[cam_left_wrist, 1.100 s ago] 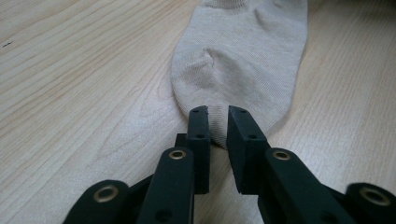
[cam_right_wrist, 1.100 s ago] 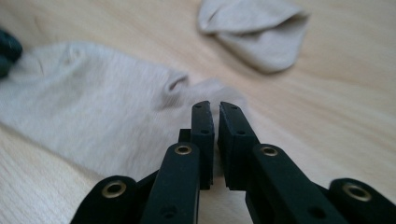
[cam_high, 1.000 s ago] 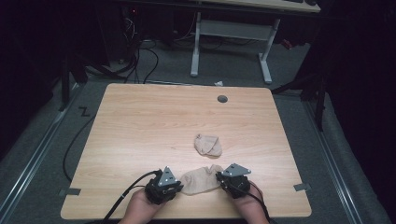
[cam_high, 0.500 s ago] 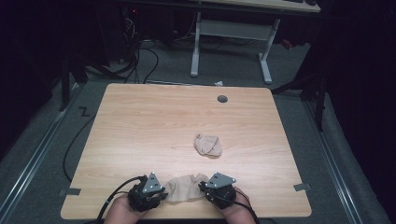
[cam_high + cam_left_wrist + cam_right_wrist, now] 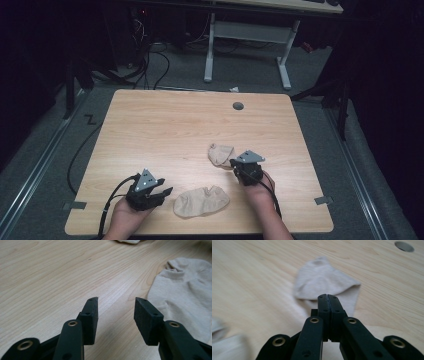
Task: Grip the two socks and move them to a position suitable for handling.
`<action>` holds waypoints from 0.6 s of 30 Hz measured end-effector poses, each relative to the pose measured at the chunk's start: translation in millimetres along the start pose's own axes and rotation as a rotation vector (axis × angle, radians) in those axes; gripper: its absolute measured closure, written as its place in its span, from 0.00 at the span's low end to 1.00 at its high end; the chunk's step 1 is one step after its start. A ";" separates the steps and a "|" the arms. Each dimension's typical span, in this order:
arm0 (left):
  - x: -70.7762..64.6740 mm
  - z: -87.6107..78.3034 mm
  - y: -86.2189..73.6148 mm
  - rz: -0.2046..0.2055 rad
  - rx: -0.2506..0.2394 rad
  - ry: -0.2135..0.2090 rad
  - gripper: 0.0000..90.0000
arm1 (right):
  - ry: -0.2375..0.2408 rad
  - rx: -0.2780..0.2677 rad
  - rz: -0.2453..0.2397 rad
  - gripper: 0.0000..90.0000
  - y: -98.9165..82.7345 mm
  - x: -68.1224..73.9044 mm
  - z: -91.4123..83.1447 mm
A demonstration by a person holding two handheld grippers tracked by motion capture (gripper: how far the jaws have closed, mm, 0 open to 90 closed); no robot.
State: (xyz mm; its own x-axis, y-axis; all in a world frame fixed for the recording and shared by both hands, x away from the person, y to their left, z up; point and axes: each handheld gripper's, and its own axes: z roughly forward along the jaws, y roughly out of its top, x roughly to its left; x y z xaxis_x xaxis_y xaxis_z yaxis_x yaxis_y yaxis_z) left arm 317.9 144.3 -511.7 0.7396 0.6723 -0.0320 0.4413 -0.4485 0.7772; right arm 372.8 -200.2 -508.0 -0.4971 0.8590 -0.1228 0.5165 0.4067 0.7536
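Socks are lying near the tabletop's front edge: I'm holding my closed, seemingly empty right gripper (image 5: 328,297) just short of the folded sock (image 5: 325,280), and my open, empty left gripper (image 5: 116,312) beside the flat sock (image 5: 185,297).

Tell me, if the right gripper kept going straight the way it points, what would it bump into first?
Most likely the far sock. The right gripper, jaws closed, points straight at it, already at its near edge, though contact is unclear.

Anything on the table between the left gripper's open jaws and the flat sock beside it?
Nothing: the left gripper view shows bare wood between the left gripper and the flat sock. The high view agrees.
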 end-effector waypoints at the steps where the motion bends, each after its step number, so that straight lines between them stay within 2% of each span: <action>1: -0.5 -0.6 0.2 0.004 -0.004 -0.002 0.61 | -0.007 0.008 0.008 1.00 0.4 -2.4 3.8; 2: -0.9 -1.5 0.5 0.007 -0.005 -0.004 0.60 | -0.002 0.023 0.027 0.99 0.4 -8.0 10.1; 7: -0.8 -3.0 0.8 0.011 -0.007 -0.010 0.60 | 0.007 0.060 0.012 0.99 -3.0 -4.7 18.0; 13: -0.9 -4.2 2.0 0.013 -0.010 -0.007 0.60 | 0.052 0.074 -0.028 1.00 -7.2 12.1 15.2; 14: -1.0 -4.0 2.2 0.012 -0.011 -0.007 0.60 | 0.075 0.073 -0.031 1.00 -9.1 18.5 11.9; 16: -0.8 -3.4 2.3 0.010 -0.009 -0.009 0.60 | 0.085 0.074 -0.035 1.00 -9.8 20.9 10.3; 17: -0.7 -3.1 2.3 0.011 -0.007 -0.010 0.60 | 0.117 0.067 -0.045 0.99 -12.0 28.4 6.8; 18: -0.7 -2.8 2.2 0.012 -0.005 -0.011 0.60 | 0.117 0.067 -0.045 0.99 -12.0 28.4 6.8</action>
State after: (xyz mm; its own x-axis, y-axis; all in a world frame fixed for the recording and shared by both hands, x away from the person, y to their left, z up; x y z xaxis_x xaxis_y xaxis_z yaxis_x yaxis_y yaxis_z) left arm 316.9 144.5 -508.2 0.7503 0.6605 -0.0291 0.4299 -0.4540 0.7805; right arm 357.2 -178.5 -524.8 -0.5965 0.7989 -0.0767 0.5356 0.4674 0.7033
